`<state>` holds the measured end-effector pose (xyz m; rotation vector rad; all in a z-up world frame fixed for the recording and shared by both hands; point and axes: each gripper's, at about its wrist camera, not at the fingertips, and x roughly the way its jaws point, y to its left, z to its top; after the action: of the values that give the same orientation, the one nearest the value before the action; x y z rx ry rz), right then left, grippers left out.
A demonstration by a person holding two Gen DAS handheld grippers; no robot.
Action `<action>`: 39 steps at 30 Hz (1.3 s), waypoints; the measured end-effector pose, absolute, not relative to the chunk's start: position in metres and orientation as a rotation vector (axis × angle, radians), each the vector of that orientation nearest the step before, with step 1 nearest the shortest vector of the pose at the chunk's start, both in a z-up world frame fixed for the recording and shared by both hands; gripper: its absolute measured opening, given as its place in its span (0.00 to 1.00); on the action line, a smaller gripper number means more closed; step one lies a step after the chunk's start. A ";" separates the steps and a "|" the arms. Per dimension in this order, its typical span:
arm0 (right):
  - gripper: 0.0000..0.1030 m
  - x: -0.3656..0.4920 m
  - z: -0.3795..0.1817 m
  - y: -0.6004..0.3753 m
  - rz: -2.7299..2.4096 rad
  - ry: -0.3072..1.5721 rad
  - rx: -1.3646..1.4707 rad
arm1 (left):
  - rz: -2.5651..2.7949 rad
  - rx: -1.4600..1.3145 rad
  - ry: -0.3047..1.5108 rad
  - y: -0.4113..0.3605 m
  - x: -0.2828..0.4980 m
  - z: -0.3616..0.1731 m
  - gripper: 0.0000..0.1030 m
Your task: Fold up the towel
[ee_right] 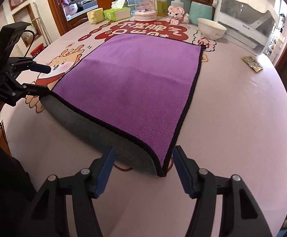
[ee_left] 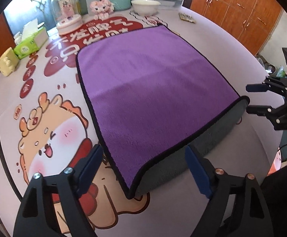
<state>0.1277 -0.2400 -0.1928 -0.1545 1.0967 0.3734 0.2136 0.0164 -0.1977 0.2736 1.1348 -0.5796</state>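
Note:
A purple towel with a black hem and a grey underside lies spread on the table; it also shows in the right wrist view. Its near edge droops over the table's front rim and shows the grey side. My left gripper is open, its jaws on either side of the towel's near left corner. My right gripper is open around the near right corner. Each gripper also shows in the other's view, the right one and the left one, both open beside the towel's edge.
The table has a pink cartoon cloth. At the back stand a white bowl, a teal jar, a pink toy, a glass dome, a tissue box, a yellow mug and a white appliance. A small packet lies at the right.

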 end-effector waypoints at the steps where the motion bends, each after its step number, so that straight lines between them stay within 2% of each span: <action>1: 0.56 0.129 -0.194 -0.240 0.381 1.101 -0.152 | -0.587 0.274 1.147 0.016 0.214 -0.201 0.75; 5: 0.51 0.133 -0.199 -0.239 0.412 1.117 -0.155 | -0.605 0.277 1.185 0.016 0.214 -0.211 0.70; 12: 0.45 0.137 -0.207 -0.239 0.433 1.140 -0.155 | -0.623 0.282 1.242 0.017 0.214 -0.222 0.54; 23: 0.38 0.136 -0.209 -0.240 0.441 1.154 -0.151 | -0.642 0.276 1.284 0.015 0.215 -0.229 0.45; 32: 0.31 0.134 -0.208 -0.241 0.433 1.148 -0.161 | -0.644 0.272 1.289 0.018 0.211 -0.231 0.32; 37: 0.24 0.133 -0.208 -0.241 0.423 1.145 -0.176 | -0.625 0.270 1.282 0.021 0.210 -0.230 0.13; 39: 0.22 0.133 -0.208 -0.242 0.420 1.142 -0.181 | -0.619 0.268 1.282 0.023 0.209 -0.229 0.11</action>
<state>0.1329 -0.2420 -0.2081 -0.1811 1.1424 0.4200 0.2090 0.0232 -0.2294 0.2681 1.2819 -0.6190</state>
